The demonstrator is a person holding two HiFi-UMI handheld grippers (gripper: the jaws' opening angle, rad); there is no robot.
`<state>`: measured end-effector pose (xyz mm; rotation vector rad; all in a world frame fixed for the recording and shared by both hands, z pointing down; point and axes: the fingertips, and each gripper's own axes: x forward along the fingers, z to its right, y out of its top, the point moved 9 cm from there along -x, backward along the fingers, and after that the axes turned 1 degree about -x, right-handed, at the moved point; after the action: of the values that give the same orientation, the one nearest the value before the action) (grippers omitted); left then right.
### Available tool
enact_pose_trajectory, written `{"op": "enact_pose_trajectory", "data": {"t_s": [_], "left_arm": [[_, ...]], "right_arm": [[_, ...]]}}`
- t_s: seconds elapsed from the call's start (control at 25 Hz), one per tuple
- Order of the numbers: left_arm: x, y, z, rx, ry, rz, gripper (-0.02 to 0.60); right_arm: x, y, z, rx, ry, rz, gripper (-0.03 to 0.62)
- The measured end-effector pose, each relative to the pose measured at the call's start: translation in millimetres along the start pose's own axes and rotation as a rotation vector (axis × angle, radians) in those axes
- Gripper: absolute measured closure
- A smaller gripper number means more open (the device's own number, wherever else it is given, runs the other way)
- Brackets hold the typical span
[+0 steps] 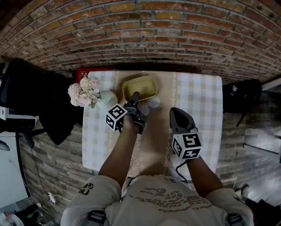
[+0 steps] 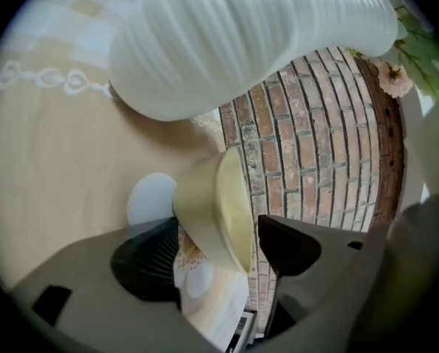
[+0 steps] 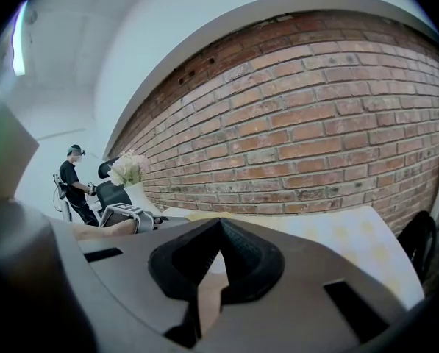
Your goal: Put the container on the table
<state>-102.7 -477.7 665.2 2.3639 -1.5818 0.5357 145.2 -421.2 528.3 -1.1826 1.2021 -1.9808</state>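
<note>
A shallow yellow container (image 1: 140, 87) rests on the checked tablecloth of the table (image 1: 201, 107), near its far edge. My left gripper (image 1: 134, 97) reaches to the container's near rim. In the left gripper view the container's wall (image 2: 218, 204) stands between the jaws of the left gripper (image 2: 219, 259), which are spread wide; brick shows in the gap by the right-hand pad. My right gripper (image 1: 175, 112) hovers over the table to the right, apart from the container, and its pads (image 3: 241, 259) meet at the tips with nothing between them.
A white ribbed vase (image 1: 107, 99) with pale pink flowers (image 1: 85, 91) stands just left of the container. A small white disc (image 1: 154, 102) lies at its right. A brick wall (image 1: 145, 22) runs behind the table. A black chair (image 1: 18, 86) stands at the left. A person (image 3: 76, 182) stands far off.
</note>
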Motion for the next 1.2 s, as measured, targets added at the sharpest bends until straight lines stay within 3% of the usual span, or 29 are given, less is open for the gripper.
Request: {"op": "enact_pose_trajectory", "data": {"t_s": [0.16,0.28,0.36,0.4,0.48,0.52,0.64,0.92,1.04,1.2], "left_arm": [[-7,-3,2,0.035,0.078,-0.037,0.249],[-14,-12,5,0.083,0.043,-0.092,0.249],[-22,-18,9,0.158,0.03,-0.108,0.256],[-27,-20,11,0.206,0.04,-0.105,0.307],[-37,-25,14,0.288,0.075,-0.09,0.514],[-42,-27,15,0.322,0.08,-0.085,0.575],[-56,-34,24,0.458,0.044,-0.097,0.575],[-96,-54,63,0.91,-0.045,-0.079,0.575],[-130,-60,80,1.019,-0.096,-0.027,0.577],[-177,-63,99,1.102,-0.16,0.04,0.577]], "right_arm": [[-3,0,-1,0.002,0.006,0.002,0.592],[-5,2,-4,-0.003,0.019,0.009,0.592],[-5,4,-7,-0.005,0.029,0.015,0.592],[-6,4,-8,-0.005,0.035,0.017,0.591],[-6,5,-12,-0.01,0.046,0.02,0.592],[-7,6,-14,-0.013,0.051,0.022,0.592],[-9,8,-23,-0.026,0.067,0.033,0.592],[-25,14,-46,-0.044,0.06,0.078,0.592],[-39,14,-64,-0.048,0.053,0.1,0.592],[-64,26,-90,-0.056,0.047,0.158,0.592]]}}
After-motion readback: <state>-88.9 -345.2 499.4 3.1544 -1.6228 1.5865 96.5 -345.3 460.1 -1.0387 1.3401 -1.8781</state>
